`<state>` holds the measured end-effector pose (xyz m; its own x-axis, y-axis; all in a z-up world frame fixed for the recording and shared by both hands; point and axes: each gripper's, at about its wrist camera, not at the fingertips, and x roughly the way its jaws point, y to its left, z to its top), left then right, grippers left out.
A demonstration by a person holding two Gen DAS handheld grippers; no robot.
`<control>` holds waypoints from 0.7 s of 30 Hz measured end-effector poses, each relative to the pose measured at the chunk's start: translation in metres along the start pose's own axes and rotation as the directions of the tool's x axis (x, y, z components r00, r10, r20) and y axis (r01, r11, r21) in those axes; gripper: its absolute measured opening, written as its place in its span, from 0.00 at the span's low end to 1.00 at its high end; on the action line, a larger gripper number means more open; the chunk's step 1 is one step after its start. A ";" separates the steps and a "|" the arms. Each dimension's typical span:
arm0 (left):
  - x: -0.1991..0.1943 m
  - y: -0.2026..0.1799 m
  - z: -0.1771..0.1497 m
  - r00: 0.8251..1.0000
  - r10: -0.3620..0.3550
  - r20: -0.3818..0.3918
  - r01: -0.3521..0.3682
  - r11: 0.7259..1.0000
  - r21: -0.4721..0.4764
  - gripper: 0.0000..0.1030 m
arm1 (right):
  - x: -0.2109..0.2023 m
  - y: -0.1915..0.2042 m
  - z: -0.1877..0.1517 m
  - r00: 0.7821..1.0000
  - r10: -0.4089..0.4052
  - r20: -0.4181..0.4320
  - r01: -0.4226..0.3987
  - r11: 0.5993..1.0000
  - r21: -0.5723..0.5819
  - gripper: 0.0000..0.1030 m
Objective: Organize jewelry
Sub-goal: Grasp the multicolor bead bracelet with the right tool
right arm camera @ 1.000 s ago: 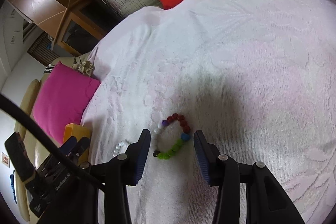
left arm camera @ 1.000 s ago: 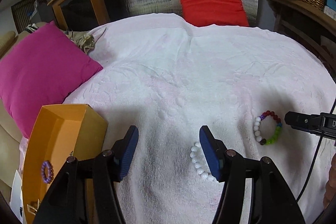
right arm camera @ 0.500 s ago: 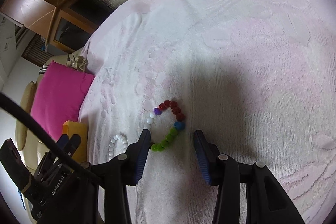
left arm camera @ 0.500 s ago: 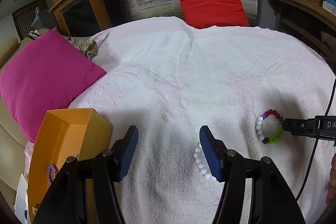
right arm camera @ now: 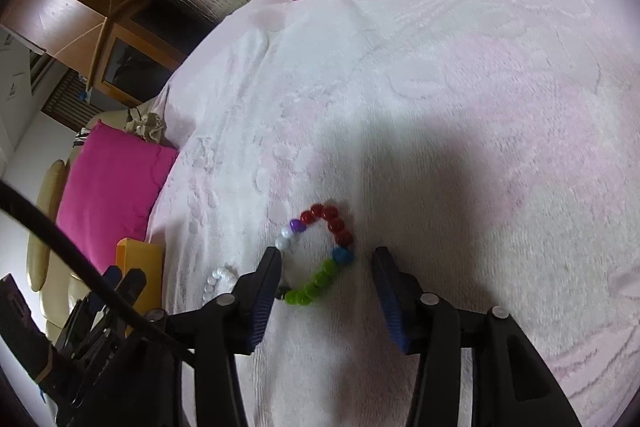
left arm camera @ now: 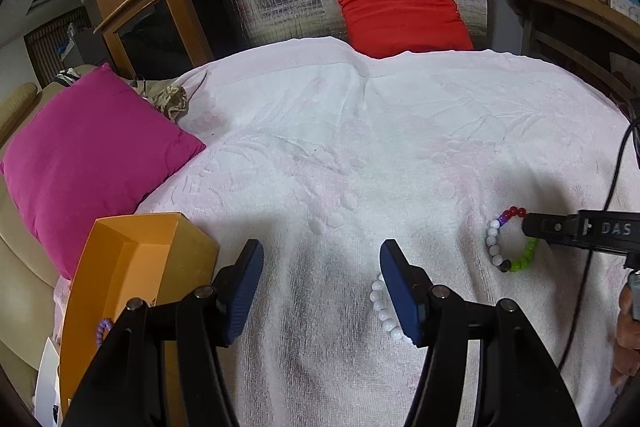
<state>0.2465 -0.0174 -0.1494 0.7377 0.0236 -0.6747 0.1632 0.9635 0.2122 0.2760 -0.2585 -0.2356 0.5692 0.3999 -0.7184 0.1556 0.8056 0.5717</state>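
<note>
White letters "DAS", cut off by the frame edge, on the right gripper (left arm camera: pixel 532 227) body.

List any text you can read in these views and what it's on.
"DAS": white letters on the side of the right gripper, cut off at the frame edge.
Papers on the wall: too small to read.
White card by the orange box: dark mark, unreadable.

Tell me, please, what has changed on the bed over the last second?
The right gripper has closed in on the multicoloured bracelet, its jaws just opening wider to straddle it; nothing is gripped yet. The left gripper stays open over the towel, beside the white bracelet. Both bracelets and the orange box lie unmoved.
</note>
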 end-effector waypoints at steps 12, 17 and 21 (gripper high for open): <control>-0.003 -0.003 0.000 1.000 -0.005 0.018 0.005 1.000 0.018 0.60 | 0.004 0.024 -0.003 0.980 -0.182 0.082 0.195 0.963 -0.186 0.15; -0.008 -0.008 0.000 0.999 -0.021 0.030 0.020 0.999 0.038 0.60 | -0.003 0.025 -0.003 0.973 -0.206 0.107 0.224 0.955 -0.194 0.12; -0.009 -0.011 -0.001 0.999 -0.033 0.029 0.032 0.998 0.050 0.60 | -0.009 0.019 0.000 0.971 -0.211 0.111 0.228 0.958 -0.173 0.12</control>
<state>0.2373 -0.0282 -0.1465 0.7507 -0.0162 -0.6605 0.2189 0.9493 0.2255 0.2743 -0.2467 -0.2184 0.6092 0.1699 -0.7746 0.1390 0.9388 0.3153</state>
